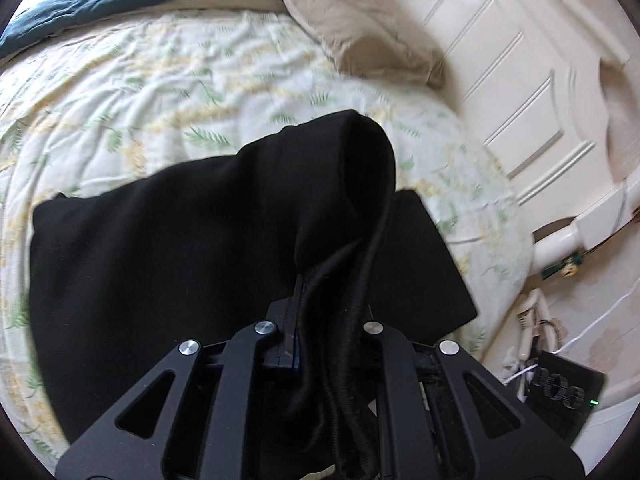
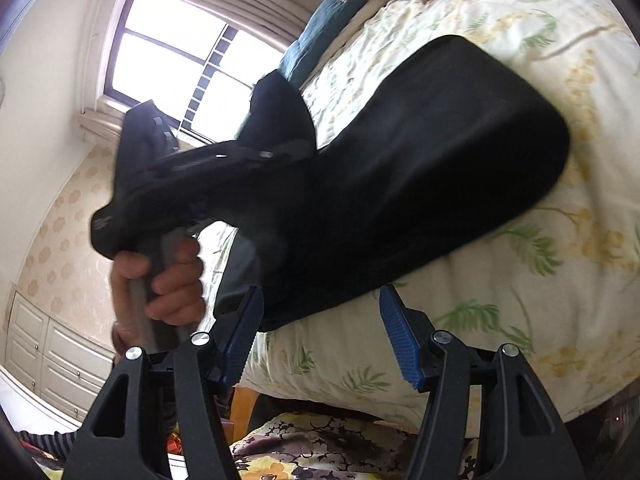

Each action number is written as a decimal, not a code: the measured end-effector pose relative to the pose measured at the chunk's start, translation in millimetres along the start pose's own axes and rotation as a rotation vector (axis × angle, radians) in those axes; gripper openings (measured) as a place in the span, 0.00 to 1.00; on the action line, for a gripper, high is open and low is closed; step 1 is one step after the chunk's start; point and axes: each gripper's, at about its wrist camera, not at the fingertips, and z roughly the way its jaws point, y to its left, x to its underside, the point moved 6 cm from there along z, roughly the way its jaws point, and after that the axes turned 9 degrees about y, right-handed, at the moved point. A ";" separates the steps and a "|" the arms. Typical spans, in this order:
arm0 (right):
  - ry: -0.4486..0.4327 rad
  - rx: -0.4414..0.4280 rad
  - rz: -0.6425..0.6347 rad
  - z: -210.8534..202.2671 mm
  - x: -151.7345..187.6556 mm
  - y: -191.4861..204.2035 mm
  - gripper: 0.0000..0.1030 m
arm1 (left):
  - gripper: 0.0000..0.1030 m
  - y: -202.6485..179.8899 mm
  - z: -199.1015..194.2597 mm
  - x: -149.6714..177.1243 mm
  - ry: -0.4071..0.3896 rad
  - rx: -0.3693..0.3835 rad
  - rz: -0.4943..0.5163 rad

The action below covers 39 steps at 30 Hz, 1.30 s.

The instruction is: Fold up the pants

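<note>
Black pants [image 1: 168, 256] lie partly folded on the floral bedspread [image 1: 132, 92]. My left gripper [image 1: 320, 320] is shut on a bunched end of the pants and lifts it above the folded part; the cloth drapes down between its arms. In the right wrist view the pants [image 2: 432, 168] stretch from the bed up to the left gripper [image 2: 280, 152], held in a hand. My right gripper [image 2: 320, 332] is open, its blue pads [image 2: 400, 336] on either side of the pants' lower edge near the bed edge, holding nothing.
A tan pillow [image 1: 360, 24] and a dark teal blanket [image 1: 120, 4] lie at the head of the bed. A white headboard [image 1: 520, 92] stands on the right. A window [image 2: 172, 52] and white drawers [image 2: 52, 356] are beyond the bed.
</note>
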 end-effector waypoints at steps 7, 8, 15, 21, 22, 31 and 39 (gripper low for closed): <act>-0.015 0.009 0.032 -2.7 0.1 -5.0 0.59 | 0.14 -9.0 24.1 2.0 -0.011 -0.072 0.025; -0.017 0.011 0.035 -3.0 -0.2 -5.4 0.59 | 0.19 -12.1 24.6 2.3 -0.020 -0.071 0.037; -0.033 0.036 0.038 -13.7 -2.4 -5.4 0.59 | 0.53 -44.1 6.1 10.6 -0.106 0.024 0.132; -0.065 0.040 -0.005 -33.6 -27.6 7.2 0.65 | 0.76 -39.0 -51.3 23.2 -0.225 0.123 0.117; -0.073 0.046 -0.011 -35.5 -38.2 8.3 0.65 | 0.79 -28.3 -63.4 27.9 -0.249 0.116 0.107; 0.024 0.158 -0.017 8.1 -116.9 -15.0 0.65 | 0.85 88.7 -107.0 72.1 -0.339 -0.082 -0.032; 0.127 0.167 -0.032 39.6 -130.1 -20.5 0.69 | 0.85 164.6 -105.5 108.6 -0.296 -0.045 -0.222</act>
